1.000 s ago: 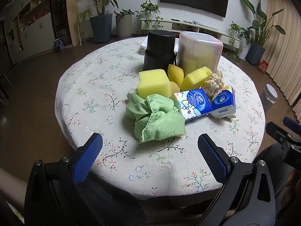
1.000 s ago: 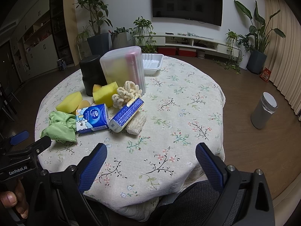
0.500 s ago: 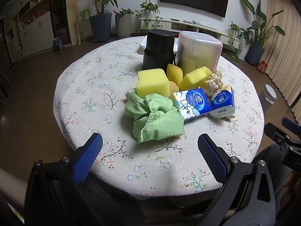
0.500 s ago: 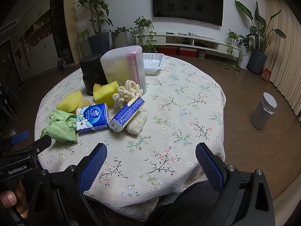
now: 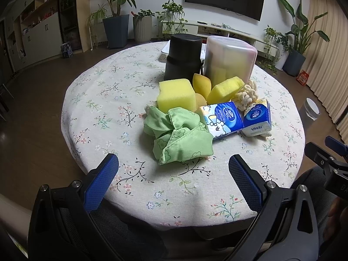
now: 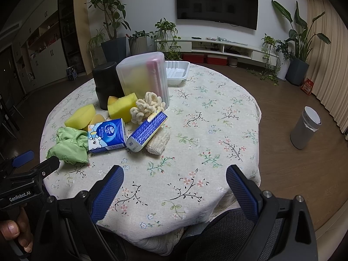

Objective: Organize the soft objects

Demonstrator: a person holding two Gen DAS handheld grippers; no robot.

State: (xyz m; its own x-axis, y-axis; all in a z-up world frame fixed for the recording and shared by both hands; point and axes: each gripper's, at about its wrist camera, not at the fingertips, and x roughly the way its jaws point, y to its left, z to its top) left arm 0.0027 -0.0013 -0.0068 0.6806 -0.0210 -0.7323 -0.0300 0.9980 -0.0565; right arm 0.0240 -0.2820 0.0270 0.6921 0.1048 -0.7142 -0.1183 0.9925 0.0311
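- Both tongs spread wide, nothing held: left tongs [image 5: 173, 174] and right tongs [image 6: 175, 183] hang over the near edge of the tabletop [image 6: 217, 113].
- Soft pile sits mid-tabletop: green cloth [image 5: 180, 138] nearest, touching a yellow sponge [image 5: 176, 95] and a blue tissue pack [image 5: 224, 119]; second pack [image 6: 146, 131] lies on a knitted pad [image 6: 157, 142].
- Cream looped cloth [image 6: 146, 106] leans against the clear bin [image 6: 142, 78]; black canister [image 6: 106, 82] beside it.
- Judgement: nothing sorted yet. Start with the green cloth using the left tongs; pinch a thick fold from above, lift straight up so neighbours are not dragged.
- Risk: cloth may snag the tissue pack.
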